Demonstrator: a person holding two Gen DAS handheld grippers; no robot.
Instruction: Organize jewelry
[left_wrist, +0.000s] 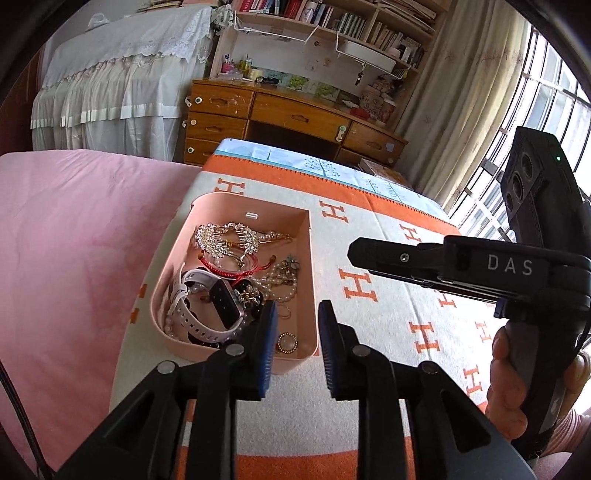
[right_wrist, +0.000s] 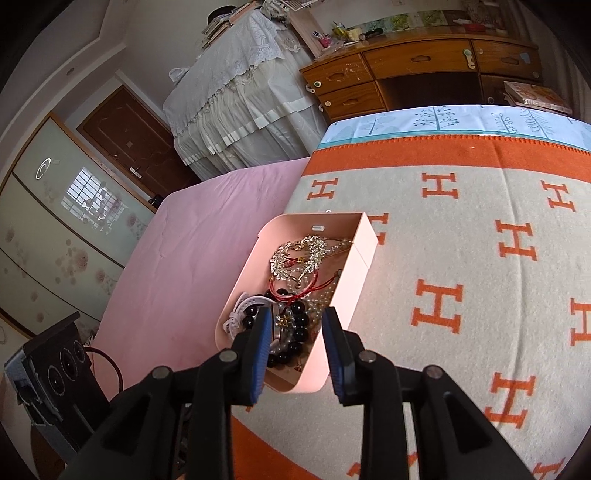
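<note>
A pink open box (left_wrist: 312, 258) (right_wrist: 351, 280) lies on the blanket and holds tangled jewelry. Inside are a rhinestone leaf hairpiece (left_wrist: 225, 236) (right_wrist: 299, 254), a red cord bracelet (left_wrist: 229, 266) (right_wrist: 295, 291), a white-strap smartwatch (left_wrist: 207, 302), pearl strands (left_wrist: 280, 288), a round pendant (left_wrist: 287, 343) and black beads (right_wrist: 295, 321). My left gripper (left_wrist: 297, 314) hovers open over the box's near right corner, with nothing between its blue pads. My right gripper (right_wrist: 297, 317) stands open above the box's near end, also empty. In the left wrist view, the right gripper (left_wrist: 360, 254) reaches in from the right, held by a hand (left_wrist: 506, 373).
The box rests on a grey and orange H-patterned blanket (right_wrist: 461, 240), with a pink sheet (left_wrist: 74, 240) to its left. Beyond the bed stand a wooden desk (left_wrist: 295, 114), a lace-covered piece of furniture (left_wrist: 122, 85) and a barred window (left_wrist: 546, 103) at right.
</note>
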